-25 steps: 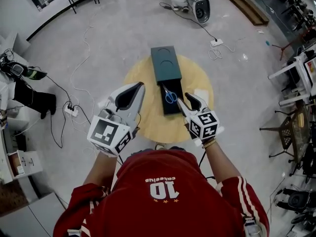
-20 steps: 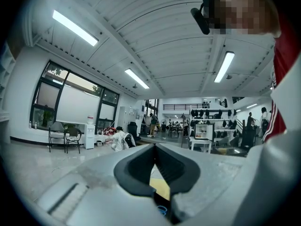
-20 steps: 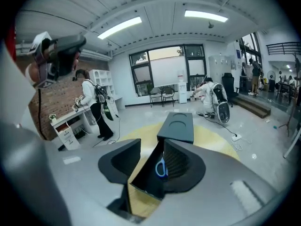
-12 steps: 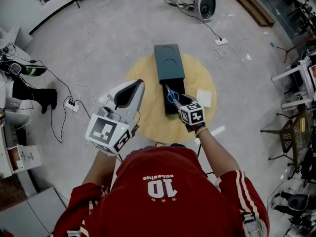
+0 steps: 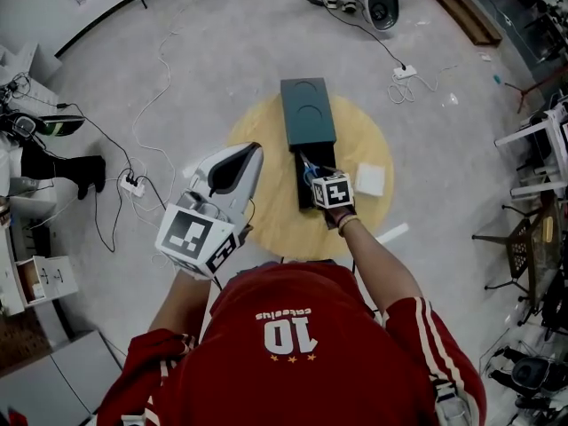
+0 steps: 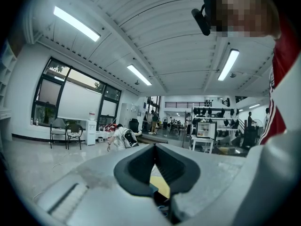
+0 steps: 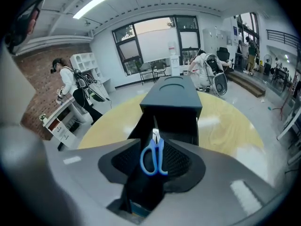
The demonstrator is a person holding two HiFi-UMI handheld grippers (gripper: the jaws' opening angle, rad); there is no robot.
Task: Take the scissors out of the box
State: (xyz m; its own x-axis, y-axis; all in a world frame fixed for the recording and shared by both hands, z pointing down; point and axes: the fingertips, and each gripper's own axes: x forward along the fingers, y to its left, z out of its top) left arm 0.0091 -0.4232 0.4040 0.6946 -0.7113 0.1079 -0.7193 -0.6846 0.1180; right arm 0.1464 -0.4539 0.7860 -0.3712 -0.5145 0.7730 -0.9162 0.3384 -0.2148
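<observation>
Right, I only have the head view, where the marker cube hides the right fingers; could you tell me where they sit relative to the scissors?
Observer: The fingers of the right gripper flank the blue handles of the scissors; contact is unclear.
Operator: Which way do the blades point?
Observer: Away from the gripper, towards the sleeve of the box.
Operator: And the left gripper?
Observer: Its fingers meet, with nothing between them.

Box sits on the far half of the table, with its tray pulled out toward the person. Scissors lie in the tray, blades pointing away (handles between the right gripper's 2 jaws). Paper pad is right of the tray. Left gripper is left of the box.
</observation>
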